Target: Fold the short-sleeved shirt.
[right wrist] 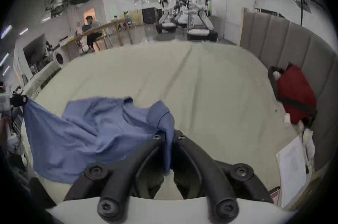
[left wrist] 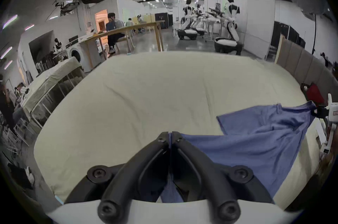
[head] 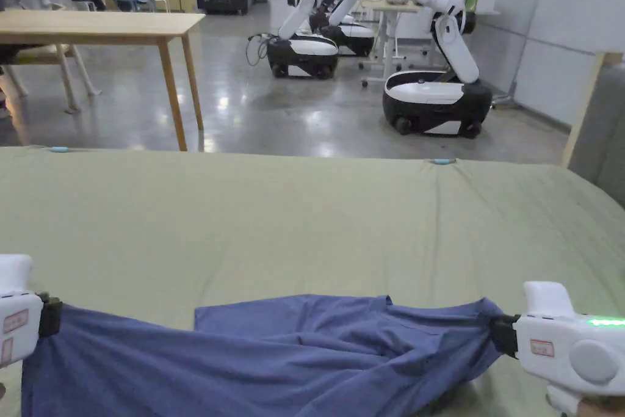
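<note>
Left tongs (left wrist: 171, 136) and right tongs (right wrist: 172, 133) each clenched on blue shirt (head: 274, 357), stretched over green sheet (head: 305, 223)

Blue shirt (head: 274, 357): thin matt woven cloth, creased. Bed cover (head: 305, 223): matt olive cloth, smooth. Right gripper (right wrist: 171, 133) jaws: matt black plastic.

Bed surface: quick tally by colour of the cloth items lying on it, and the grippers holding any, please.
Blue shirt: 1
Red bag: 1
Grippers shut on the shirt: 2, left gripper and right gripper
Total: 4, all on or over the green sheet
</note>
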Action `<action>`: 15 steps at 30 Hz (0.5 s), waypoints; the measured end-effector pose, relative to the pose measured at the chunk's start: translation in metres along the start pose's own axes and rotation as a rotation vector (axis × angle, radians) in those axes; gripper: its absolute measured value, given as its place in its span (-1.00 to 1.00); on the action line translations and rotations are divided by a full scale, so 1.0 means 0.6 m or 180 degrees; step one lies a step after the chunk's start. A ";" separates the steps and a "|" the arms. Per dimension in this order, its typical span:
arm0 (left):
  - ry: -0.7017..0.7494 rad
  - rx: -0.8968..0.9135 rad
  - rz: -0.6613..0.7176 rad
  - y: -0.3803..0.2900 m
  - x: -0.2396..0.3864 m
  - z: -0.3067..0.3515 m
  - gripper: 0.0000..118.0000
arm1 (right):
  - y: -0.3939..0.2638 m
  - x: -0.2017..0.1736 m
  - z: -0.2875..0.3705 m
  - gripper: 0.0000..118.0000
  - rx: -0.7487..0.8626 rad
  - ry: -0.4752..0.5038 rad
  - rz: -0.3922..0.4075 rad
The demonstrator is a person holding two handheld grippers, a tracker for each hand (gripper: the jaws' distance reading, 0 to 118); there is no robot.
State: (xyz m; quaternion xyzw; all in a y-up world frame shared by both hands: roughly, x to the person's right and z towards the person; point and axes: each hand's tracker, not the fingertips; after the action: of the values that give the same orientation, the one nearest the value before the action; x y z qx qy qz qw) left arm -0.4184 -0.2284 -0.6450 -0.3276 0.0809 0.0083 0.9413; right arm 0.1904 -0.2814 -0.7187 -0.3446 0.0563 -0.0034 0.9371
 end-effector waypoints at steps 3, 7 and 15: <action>0.0071 0.0214 -0.0093 0.039 -0.006 0.039 -1.00 | 0.052 -0.003 0.052 -0.86 0.0241 0.0028 -0.0054; 0.0106 0.0572 -0.0107 0.115 -0.022 0.105 -1.00 | 0.138 -0.012 0.138 -0.86 0.0627 -0.0018 0.0133; 0.0037 0.1136 0.0140 0.300 -0.065 0.193 -1.00 | 0.337 -0.004 0.295 -0.86 0.1313 -0.0256 0.0195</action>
State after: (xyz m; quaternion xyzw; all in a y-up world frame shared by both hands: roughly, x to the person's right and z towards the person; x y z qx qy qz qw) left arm -0.4525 -0.0139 -0.6604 -0.1536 0.0936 0.0124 0.9836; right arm 0.2006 -0.0126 -0.7153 -0.1434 0.0274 0.0274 0.9889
